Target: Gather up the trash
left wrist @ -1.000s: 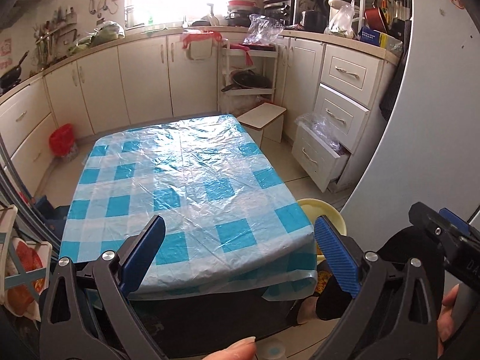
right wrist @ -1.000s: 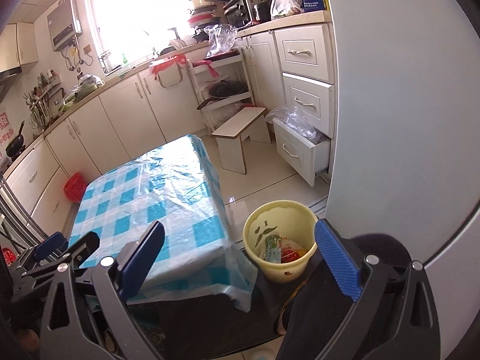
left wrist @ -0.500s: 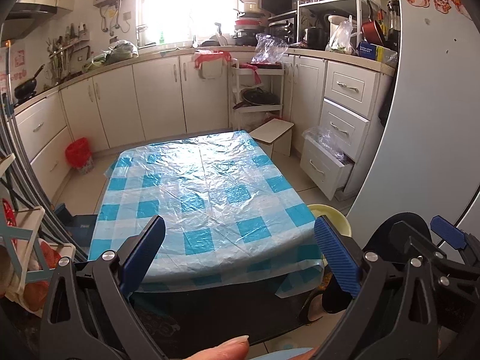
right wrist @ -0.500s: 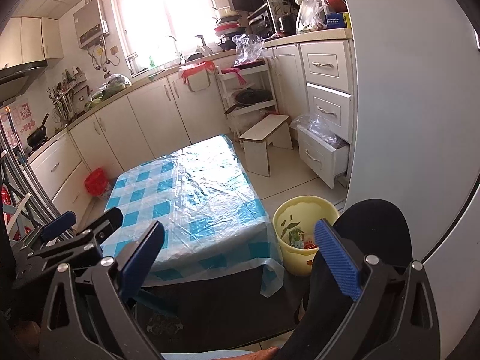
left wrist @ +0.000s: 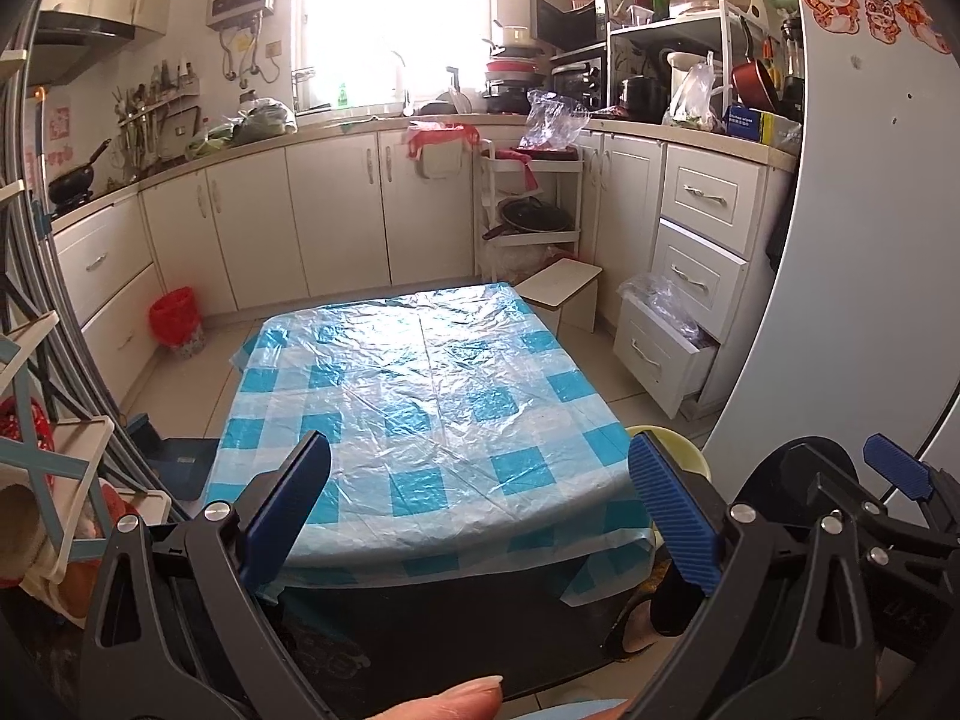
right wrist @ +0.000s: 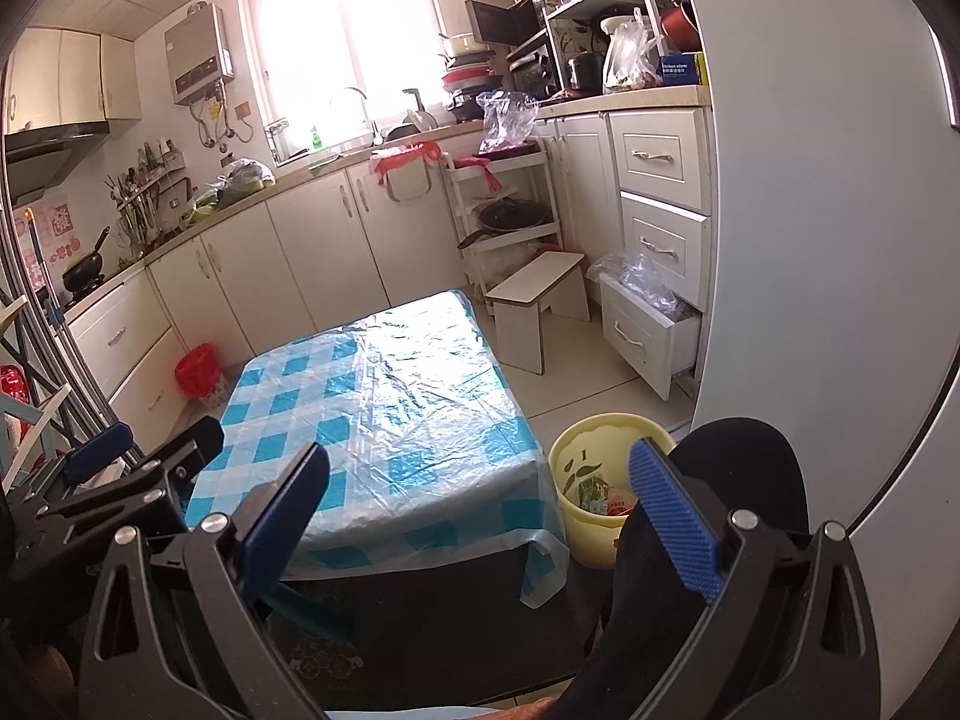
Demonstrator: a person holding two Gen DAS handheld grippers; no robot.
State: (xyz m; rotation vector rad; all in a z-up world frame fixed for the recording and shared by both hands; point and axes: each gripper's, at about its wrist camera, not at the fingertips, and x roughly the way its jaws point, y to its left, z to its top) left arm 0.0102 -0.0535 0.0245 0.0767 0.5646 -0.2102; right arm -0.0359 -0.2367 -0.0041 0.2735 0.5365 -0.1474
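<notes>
A low table with a blue-and-white checked plastic cover stands in front of me; it also shows in the right wrist view. No trash shows on it. A yellow bin with wrappers inside stands on the floor at the table's right corner; only its rim shows in the left wrist view. My left gripper is open and empty, held back from the table's near edge. My right gripper is open and empty, and also shows at the right of the left wrist view.
White cabinets line the back and left walls. A small wooden stool and an open drawer holding plastic bags are on the right. A red bin stands at the far left. A white fridge fills the right side.
Both grippers have risen and pulled back from the table, so more of the room and the ceiling shows. Both stay open and empty.
</notes>
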